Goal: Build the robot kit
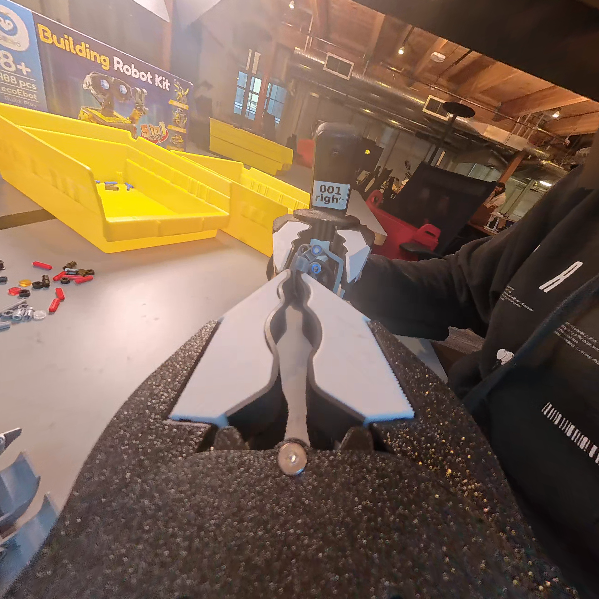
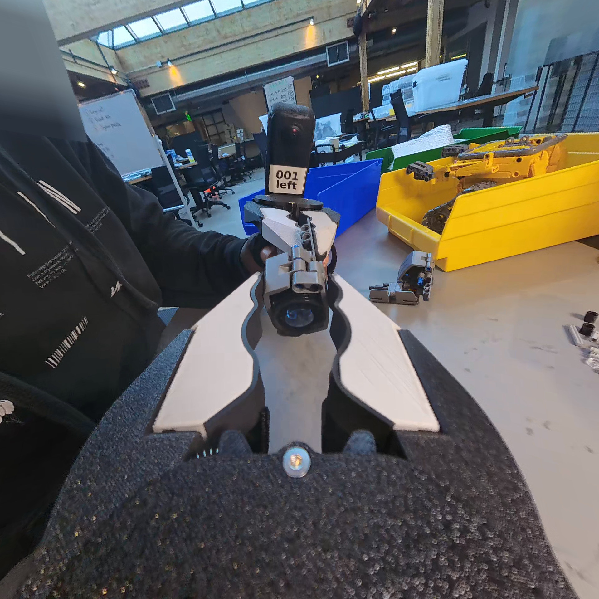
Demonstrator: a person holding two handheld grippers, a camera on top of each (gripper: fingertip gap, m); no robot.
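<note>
Both grippers meet tip to tip above the grey table [image 2: 453, 356] and hold one small brick assembly. In the right wrist view my right gripper [image 2: 295, 285] is shut on the grey and black assembly [image 2: 296, 304], which has a blue lens facing the camera. Across from it my left gripper [image 2: 303, 231] pinches a dark grey holed beam [image 2: 307, 234] that sticks out of the assembly's far end. In the left wrist view my left gripper [image 1: 296, 282] is almost closed on that thin grey part with blue pins [image 1: 311, 259], and the right gripper [image 1: 322, 256] faces it.
A person in a black hoodie [image 1: 518, 324] holds both grippers. Yellow bins [image 1: 129, 201] and a kit box [image 1: 97, 74] stand at the back, loose red and black pieces [image 1: 55, 282] to the left. A blue bin [image 2: 343, 188], a yellow bin [image 2: 486, 227] with a yellow model, and a grey sub-assembly [image 2: 405, 282] lie right. The grippers are tip to tip, or close to it.
</note>
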